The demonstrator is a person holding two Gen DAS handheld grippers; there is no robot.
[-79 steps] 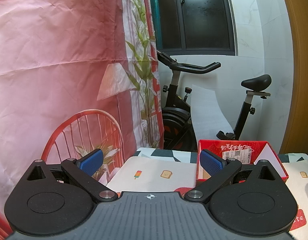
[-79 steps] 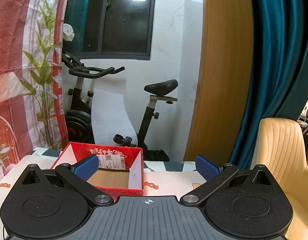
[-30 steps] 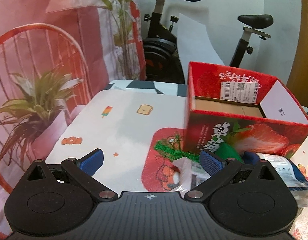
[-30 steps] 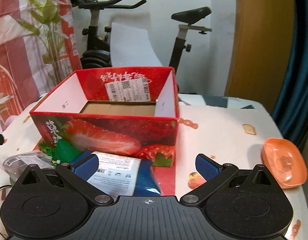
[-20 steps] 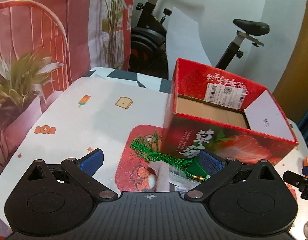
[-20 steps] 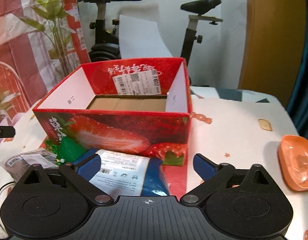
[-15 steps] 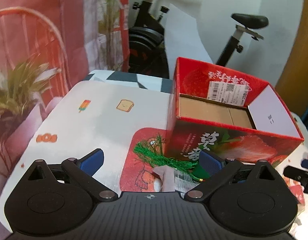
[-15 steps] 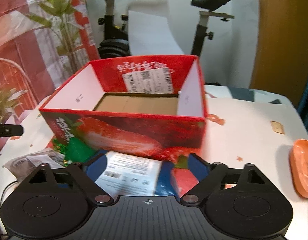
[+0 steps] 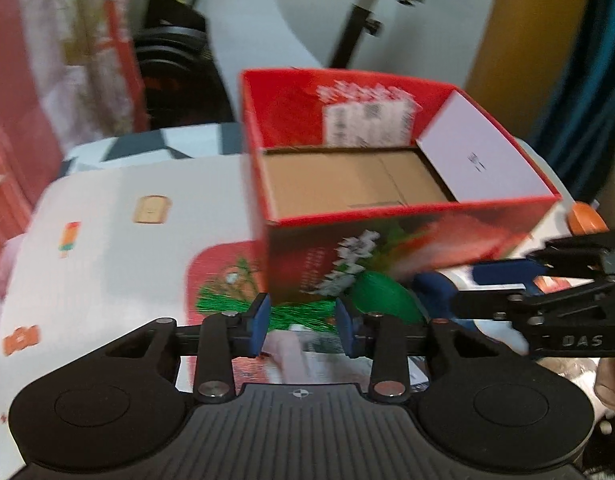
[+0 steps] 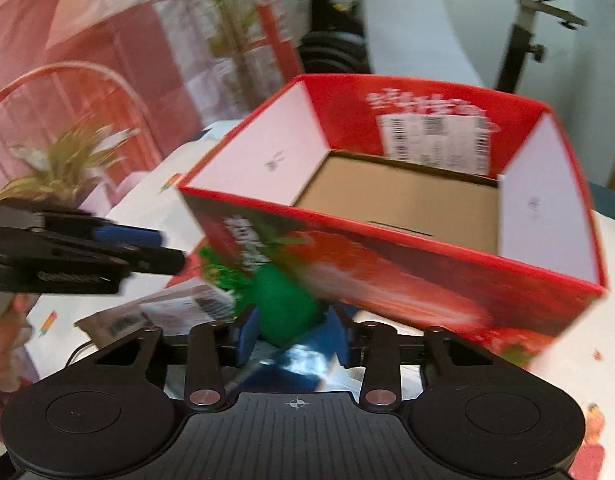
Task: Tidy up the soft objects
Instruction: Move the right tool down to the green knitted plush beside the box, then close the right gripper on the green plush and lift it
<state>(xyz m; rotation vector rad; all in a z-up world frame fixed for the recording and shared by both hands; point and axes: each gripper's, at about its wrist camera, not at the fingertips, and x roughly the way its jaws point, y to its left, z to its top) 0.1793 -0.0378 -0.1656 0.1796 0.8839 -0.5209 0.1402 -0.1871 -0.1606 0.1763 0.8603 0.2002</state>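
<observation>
Left wrist view shows a table (image 9: 107, 208) with a printed cloth, and on it the red box (image 9: 387, 216) stands open with a bare cardboard floor; nothing is inside yet. Just in front of the box, touching its front wall, lies a small heap of soft things. The blue pack (image 10: 307, 356) is the biggest, then the clear bag (image 9: 303, 356) with a label, then the green plush (image 10: 283, 304), and last the green tassel (image 9: 291, 312).

The left gripper (image 9: 300, 328) is low over the heap. Its jaws are narrowed with the tassel and the bag edge between them, but the picture is blurred and I cannot tell if they really pinch something. The right gripper (image 10: 293, 334) is beside it, coming from the right. Its jaws are also drawn in, with the plush and the pack between the pads; a firm hold I cannot confirm.

I judge this as the first pick, both hands grasping at once. The next move asks for closing fully, lifting clear of the front wall, and dropping the things into the box. The loose tassel threads may slip out.
</observation>
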